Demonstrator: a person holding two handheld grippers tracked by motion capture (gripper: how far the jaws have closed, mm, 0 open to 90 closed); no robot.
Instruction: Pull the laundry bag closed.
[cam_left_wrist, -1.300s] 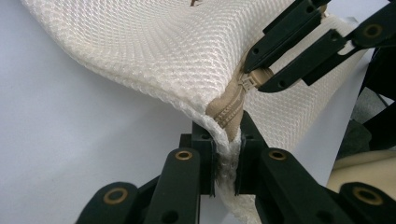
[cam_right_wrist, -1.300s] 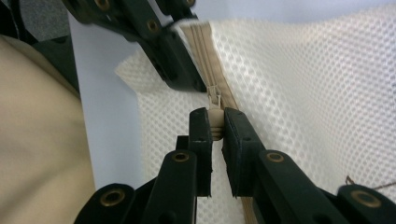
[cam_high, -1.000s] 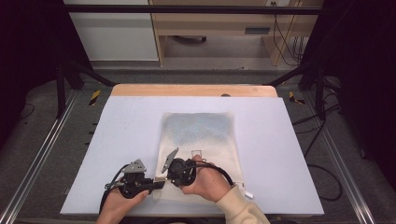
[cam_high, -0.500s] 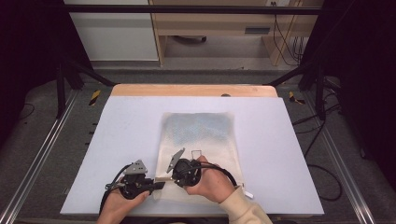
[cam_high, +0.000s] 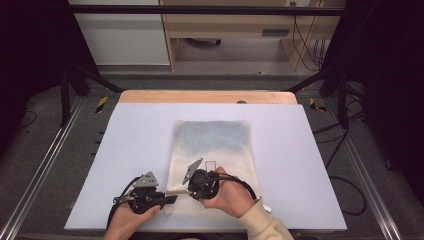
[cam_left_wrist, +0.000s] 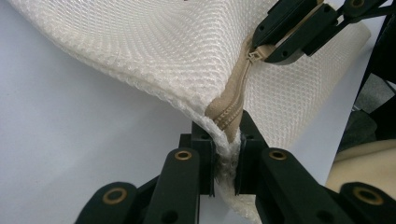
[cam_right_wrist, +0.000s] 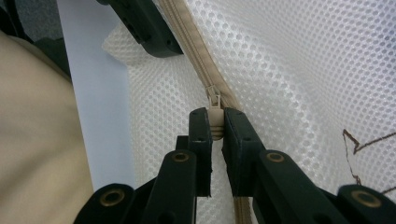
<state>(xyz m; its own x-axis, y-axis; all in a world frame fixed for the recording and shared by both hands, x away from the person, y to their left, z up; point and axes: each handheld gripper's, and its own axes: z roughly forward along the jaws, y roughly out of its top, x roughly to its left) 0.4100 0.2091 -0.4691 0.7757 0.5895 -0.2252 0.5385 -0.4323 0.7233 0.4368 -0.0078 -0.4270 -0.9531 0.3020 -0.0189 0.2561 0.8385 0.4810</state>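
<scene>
1. Mesh, cream-white and woven in small holes, makes up the laundry bag (cam_high: 212, 160) that lies flat near the middle of the pale worktop (cam_high: 120, 150), its near end towards the person.
2. Along that near end runs a beige zipper (cam_left_wrist: 229, 109).
3. In the left gripper view, the left gripper (cam_left_wrist: 225, 156) has its fingers (cam_left_wrist: 204, 161) closed on the corner of the bag, right at the end of the zipper tape, with the fabric bunched between them.
4. In the right gripper view, the right gripper (cam_right_wrist: 215, 128) has its fingers (cam_right_wrist: 200, 135) clamped on the zipper pull (cam_right_wrist: 215, 103), a short way along the zipper from the left gripper.
5. From the high view, both grippers sit close together at the bag's near-left corner, each held in a hand.
6. A thin dark line drawing (cam_right_wrist: 362, 154) marks the mesh beside the right gripper.
</scene>
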